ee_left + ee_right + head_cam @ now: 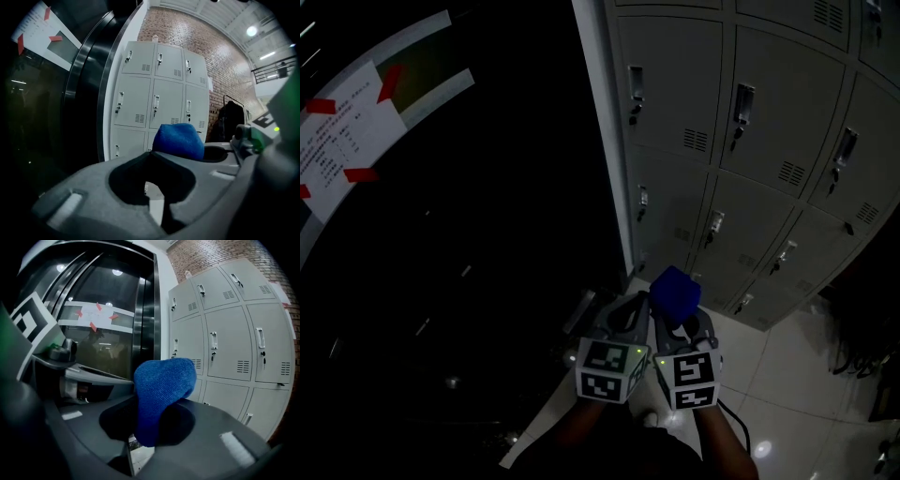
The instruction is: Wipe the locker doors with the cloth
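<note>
Right gripper (682, 326): jaws are clamping on the blue cloth (161, 390), which is bunching up into a rounded lump above them. I'm holding it in front of the lockers (750, 141), short of the doors and not touching them, level with the lowest row. Left gripper (623, 319): jaws are resting together with nothing between them. It is sitting just beside the right one, on the side farther from the lockers' middle. Both are hanging over pale floor tiles (797, 375) at the lockers' foot. A dark glass panel (108, 333) is standing left of the lockers, carrying a paper notice (347, 131) taped in red. A brick wall (225, 56) is rising behind the lockers.
</note>
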Demonstrator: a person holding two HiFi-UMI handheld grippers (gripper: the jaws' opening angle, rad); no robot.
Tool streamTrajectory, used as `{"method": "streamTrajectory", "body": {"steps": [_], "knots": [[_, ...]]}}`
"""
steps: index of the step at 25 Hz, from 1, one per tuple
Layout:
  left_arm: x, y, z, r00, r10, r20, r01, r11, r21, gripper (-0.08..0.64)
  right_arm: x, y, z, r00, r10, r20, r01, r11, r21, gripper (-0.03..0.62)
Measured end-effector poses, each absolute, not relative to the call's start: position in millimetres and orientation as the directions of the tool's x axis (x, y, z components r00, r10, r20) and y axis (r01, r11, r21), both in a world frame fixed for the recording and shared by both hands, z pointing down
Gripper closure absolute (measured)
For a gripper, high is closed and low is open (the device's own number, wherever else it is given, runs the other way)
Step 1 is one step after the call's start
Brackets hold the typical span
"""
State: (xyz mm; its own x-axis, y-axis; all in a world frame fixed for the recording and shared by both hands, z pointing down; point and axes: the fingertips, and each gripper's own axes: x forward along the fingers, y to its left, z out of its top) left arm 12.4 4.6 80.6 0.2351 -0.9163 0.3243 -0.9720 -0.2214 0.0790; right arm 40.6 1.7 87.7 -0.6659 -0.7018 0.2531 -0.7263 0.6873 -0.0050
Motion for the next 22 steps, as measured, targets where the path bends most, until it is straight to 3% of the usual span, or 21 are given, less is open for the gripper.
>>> {"method": "streamTrajectory", "body": {"steps": [22], "knots": [[-116, -218, 112, 0.307, -0.897, 0.319, -0.951, -0.281, 0.126, 0.555, -82, -230, 124, -0.590, -0.749, 0.301, -0.776, 0.629, 0.042, 0.522]]}}
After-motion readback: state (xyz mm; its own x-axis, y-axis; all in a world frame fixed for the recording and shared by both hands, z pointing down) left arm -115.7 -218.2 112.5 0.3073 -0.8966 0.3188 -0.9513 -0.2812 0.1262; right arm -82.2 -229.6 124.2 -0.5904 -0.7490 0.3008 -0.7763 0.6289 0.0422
